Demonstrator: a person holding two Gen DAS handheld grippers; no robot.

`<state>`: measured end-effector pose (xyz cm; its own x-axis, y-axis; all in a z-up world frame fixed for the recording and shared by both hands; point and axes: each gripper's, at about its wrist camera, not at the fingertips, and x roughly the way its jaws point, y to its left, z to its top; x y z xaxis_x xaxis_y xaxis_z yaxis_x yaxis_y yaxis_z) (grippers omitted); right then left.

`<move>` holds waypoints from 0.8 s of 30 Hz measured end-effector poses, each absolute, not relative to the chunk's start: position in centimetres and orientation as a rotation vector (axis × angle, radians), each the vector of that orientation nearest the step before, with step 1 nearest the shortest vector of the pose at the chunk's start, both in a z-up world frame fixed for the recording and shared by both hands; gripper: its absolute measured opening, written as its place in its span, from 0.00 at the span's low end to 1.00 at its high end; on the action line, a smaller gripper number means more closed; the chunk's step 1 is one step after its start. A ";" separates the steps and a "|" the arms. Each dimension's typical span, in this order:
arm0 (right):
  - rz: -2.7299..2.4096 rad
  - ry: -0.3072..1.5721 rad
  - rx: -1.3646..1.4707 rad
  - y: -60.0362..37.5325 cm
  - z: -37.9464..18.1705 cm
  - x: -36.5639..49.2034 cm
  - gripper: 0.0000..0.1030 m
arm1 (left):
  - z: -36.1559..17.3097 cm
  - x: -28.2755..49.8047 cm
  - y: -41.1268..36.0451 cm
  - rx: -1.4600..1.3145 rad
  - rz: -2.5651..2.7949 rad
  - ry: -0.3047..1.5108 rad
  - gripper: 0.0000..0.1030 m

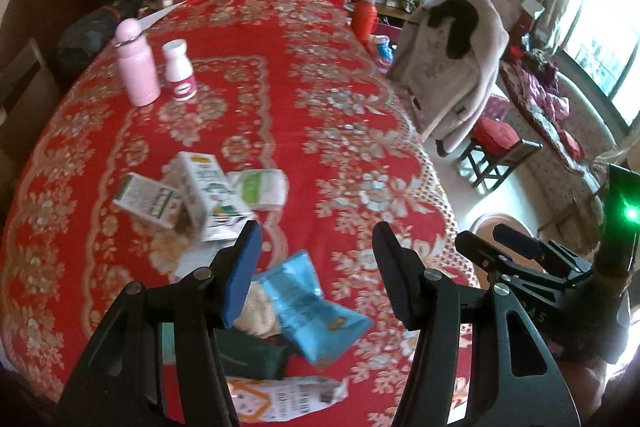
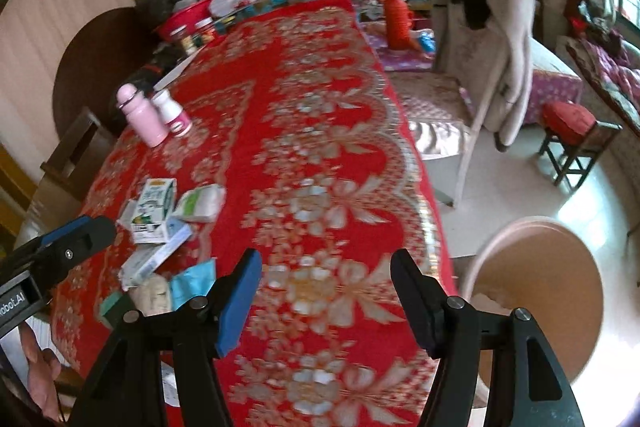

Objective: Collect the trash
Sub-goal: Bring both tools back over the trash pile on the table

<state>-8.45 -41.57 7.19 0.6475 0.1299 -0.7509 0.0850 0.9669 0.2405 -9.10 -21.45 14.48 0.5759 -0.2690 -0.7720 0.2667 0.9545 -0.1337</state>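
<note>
Trash lay scattered on the near left part of the red floral tablecloth (image 1: 248, 39): a blue snack wrapper (image 1: 316, 311), a dark green packet (image 1: 252, 355) touching it, a printed bag (image 1: 280, 399) at the table's near edge, and, further in, two small cartons (image 1: 208, 195) leaning together beside a white-and-green pouch (image 1: 262, 189). We held our left gripper (image 1: 316, 275) above the blue wrapper, its jaws standing apart with nothing between them and no pad touching anything. Our right gripper (image 2: 324, 297) hovered over bare cloth near the table's right edge, jaws likewise apart and empty. A round tan bin (image 2: 540, 291) stood on the floor just beside that edge. Well behind the trash stood a pink bottle (image 1: 136, 67) and a white bottle (image 1: 181, 71), upright and close together.
</note>
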 end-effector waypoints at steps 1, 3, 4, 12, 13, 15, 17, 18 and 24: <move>0.036 0.872 0.260 -41.0 7.2 -8.3 0.63 | 14.5 -9.1 -20.9 -0.009 -0.312 0.905 0.54; 0.054 0.876 0.248 -39.8 7.4 -7.9 0.63 | 14.5 -8.8 -19.3 -0.028 -0.304 0.910 0.54; 0.065 0.877 0.239 -39.2 7.5 -7.8 0.64 | 14.5 -8.6 -18.3 -0.045 -0.302 0.915 0.54; 0.115 0.897 0.205 -36.2 7.2 -7.2 0.68 | 14.4 -7.6 -12.4 -0.084 -0.256 0.932 0.54; 0.121 0.903 0.207 -35.9 7.0 -7.1 0.68 | 14.2 -7.5 -11.7 -0.087 -0.254 0.940 0.54; 0.133 0.914 0.212 -35.4 6.7 -6.9 0.68 | 13.9 -7.4 -10.6 -0.087 -0.240 0.945 0.54; 0.146 0.929 0.207 -34.8 6.3 -6.8 0.68 | 13.5 -7.2 -9.4 -0.095 -0.221 0.952 0.54; 0.151 0.936 0.201 -34.4 6.0 -6.8 0.68 | 13.2 -7.1 -8.8 -0.103 -0.214 0.960 0.54; 0.173 0.959 0.192 -32.8 5.2 -6.4 0.68 | 11.5 -6.7 -6.7 -0.138 -0.186 1.004 0.54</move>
<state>-6.43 -32.84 5.19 0.5627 0.2311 -0.7937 -0.0614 0.9691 0.2387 -6.67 -6.65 11.47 0.5228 -0.2183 -0.8240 0.0920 0.9755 -0.2001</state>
